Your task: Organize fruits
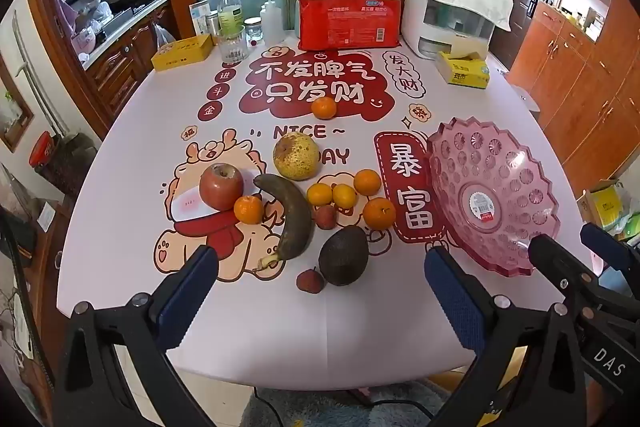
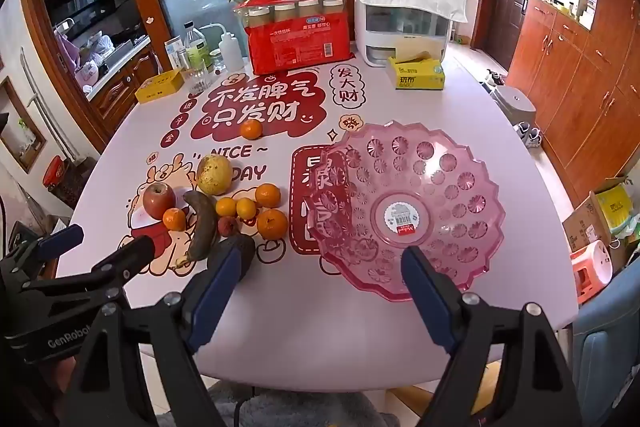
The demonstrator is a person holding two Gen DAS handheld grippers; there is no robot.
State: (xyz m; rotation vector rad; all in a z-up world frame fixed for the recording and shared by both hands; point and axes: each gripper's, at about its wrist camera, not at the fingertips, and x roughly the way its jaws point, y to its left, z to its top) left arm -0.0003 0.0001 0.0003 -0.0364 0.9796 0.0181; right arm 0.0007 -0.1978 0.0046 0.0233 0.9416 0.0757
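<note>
Fruit lies on the printed tablecloth: a red apple (image 1: pixel 221 185), a dark overripe banana (image 1: pixel 291 223), a yellow pear (image 1: pixel 296 155), an avocado (image 1: pixel 343 255), two lychees (image 1: pixel 310 281), and several tangerines (image 1: pixel 379 213), one apart farther back (image 1: pixel 324 107). An empty pink plastic fruit bowl (image 1: pixel 492 199) sits to the right; it also shows in the right wrist view (image 2: pixel 404 211). My left gripper (image 1: pixel 320 261) is open and empty, over the near table in front of the avocado. My right gripper (image 2: pixel 318 261) is open and empty, before the bowl's near rim.
At the table's back stand a red pack of jars (image 1: pixel 348 15), a white appliance (image 1: pixel 452 15), a yellow tissue box (image 1: pixel 464 69), bottles and a glass (image 1: pixel 232 23), and a yellow tin (image 1: pixel 182 53). Wooden cabinets (image 2: pixel 580 75) line the right.
</note>
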